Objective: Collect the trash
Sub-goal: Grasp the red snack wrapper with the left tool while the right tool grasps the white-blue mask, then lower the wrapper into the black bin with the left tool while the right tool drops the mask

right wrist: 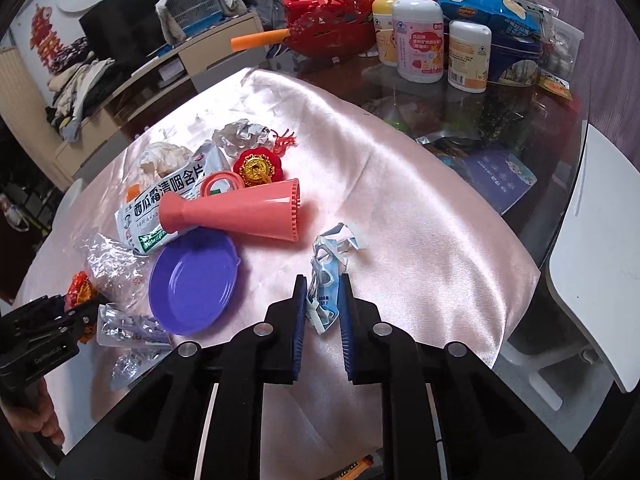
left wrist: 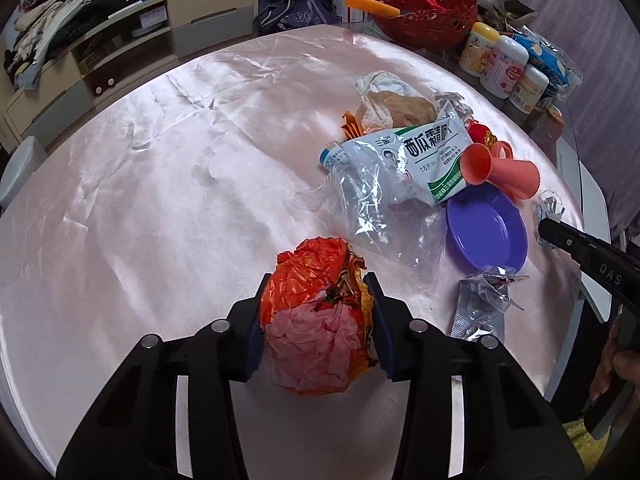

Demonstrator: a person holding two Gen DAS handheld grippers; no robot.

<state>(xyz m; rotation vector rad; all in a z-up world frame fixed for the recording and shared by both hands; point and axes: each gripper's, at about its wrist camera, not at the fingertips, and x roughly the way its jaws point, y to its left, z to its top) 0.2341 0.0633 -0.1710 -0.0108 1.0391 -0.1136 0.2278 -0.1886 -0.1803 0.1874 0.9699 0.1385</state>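
My left gripper [left wrist: 316, 320] clamps the crumpled orange-and-pink wrapper ball [left wrist: 318, 316] on the pink satin tablecloth [left wrist: 160, 184]; being puffy, it could spring free as I lift. My right gripper [right wrist: 323, 304] pinches the small torn blue-and-white wrapper [right wrist: 326, 280], flimsy enough to tear or slip.

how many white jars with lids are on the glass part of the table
3, standing close together at the far right past the pink cloth: a yellow-label jar at the back, a pink-label jar in front of it, an orange-label jar to its right. Clutter behind could hide more.
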